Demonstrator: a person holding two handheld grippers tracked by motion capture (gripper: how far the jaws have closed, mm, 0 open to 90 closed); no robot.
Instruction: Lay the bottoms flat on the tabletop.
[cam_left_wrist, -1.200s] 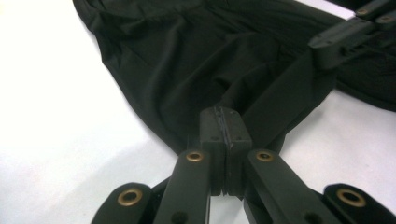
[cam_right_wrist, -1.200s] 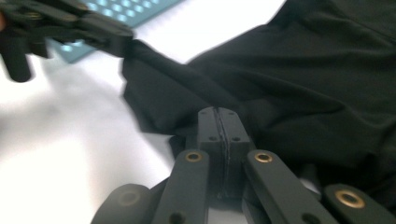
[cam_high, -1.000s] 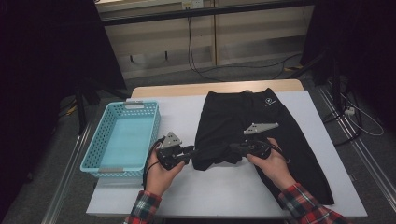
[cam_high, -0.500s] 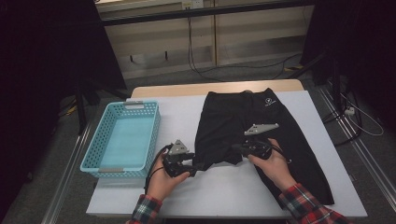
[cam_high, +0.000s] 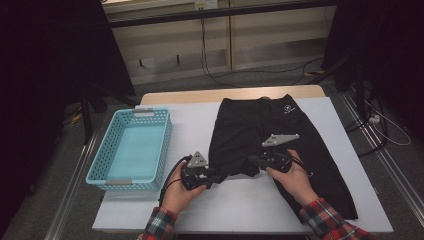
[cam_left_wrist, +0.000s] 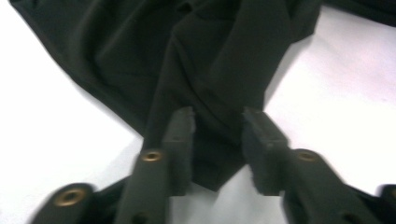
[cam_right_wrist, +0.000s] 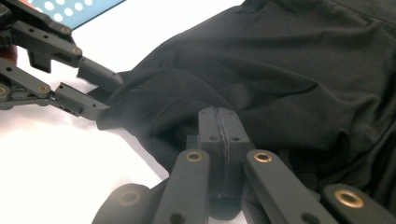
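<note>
Black trousers (cam_high: 260, 125) lie flat on the white table (cam_high: 250, 210), waistband at the far side. The left leg's lower end is bunched near the front. My left gripper (cam_high: 216, 175) (cam_left_wrist: 217, 135) sits at that leg's corner (cam_left_wrist: 210, 154). Its jaws have just been closing, but they still stand apart, with the fabric corner lying between them and unpressed. My right gripper (cam_high: 252, 161) (cam_right_wrist: 219, 116) is shut on a fold of the trousers (cam_right_wrist: 280, 84), slightly raised. The left gripper (cam_right_wrist: 91, 88) also appears at the left of the right gripper view.
A light blue plastic basket (cam_high: 100, 155) stands on the table's left side, close to my left hand. The trousers' right leg (cam_high: 335, 200) runs to the table's front right. Bare table lies in front of both hands.
My left gripper has sunk a little and slid right onto the trouser leg's corner. Its jaws widened, then narrowed again. The right gripper has kept still.
</note>
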